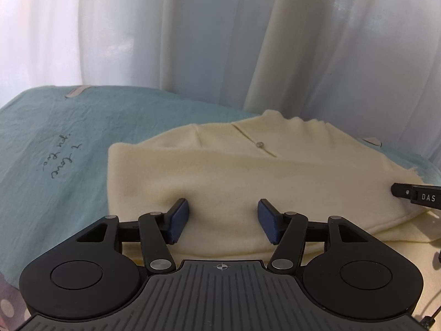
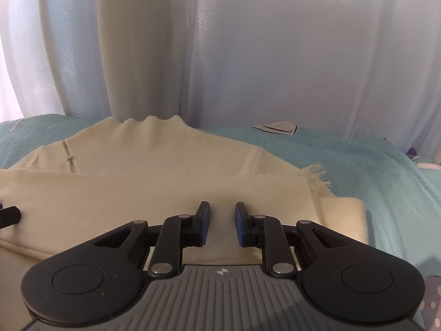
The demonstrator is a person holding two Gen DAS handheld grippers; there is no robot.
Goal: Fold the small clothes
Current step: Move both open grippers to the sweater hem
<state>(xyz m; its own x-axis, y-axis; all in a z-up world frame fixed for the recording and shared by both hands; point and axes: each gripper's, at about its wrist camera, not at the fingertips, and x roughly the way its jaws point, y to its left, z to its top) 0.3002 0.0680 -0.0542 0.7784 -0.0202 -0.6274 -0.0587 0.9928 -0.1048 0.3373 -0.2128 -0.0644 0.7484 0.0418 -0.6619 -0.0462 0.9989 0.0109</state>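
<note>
We have 1 cream sweater [image 1: 220, 171] lying on the teal bedspread [image 1: 55, 138], already folded over on itself, with its collar toward the curtain [image 1: 137, 41] and a thick folded band running across it, nearest to us. Its long axis runs side to side, across the line that both pairs of tongs point along.

Starting at the left, our left gripper [image 1: 223, 220] sits over the left half of that band. Its jaws stand fairly wide, with only flat knit showing in the gap. We cannot say for certain whether the pads [image 1: 180, 220] touch the cloth, but nothing is pinched.

Moving right, the tip of the other tool pokes into the left camera's view at the sweater's right edge, so the 2 hands stand side by side along the same fold.

Our right gripper [image 2: 222, 224] is over the right part of the band, near the frayed fringe [image 2: 317, 176] at the sweater's edge. Its jaws are narrow but not closed, a clear strip of knit showing between them, and again nothing is held.

As we judge it, the sweater lies straight ahead of and under both hands. Neither hand is clearly nearer, so the next fold would need both hands to close on this near edge.
</note>
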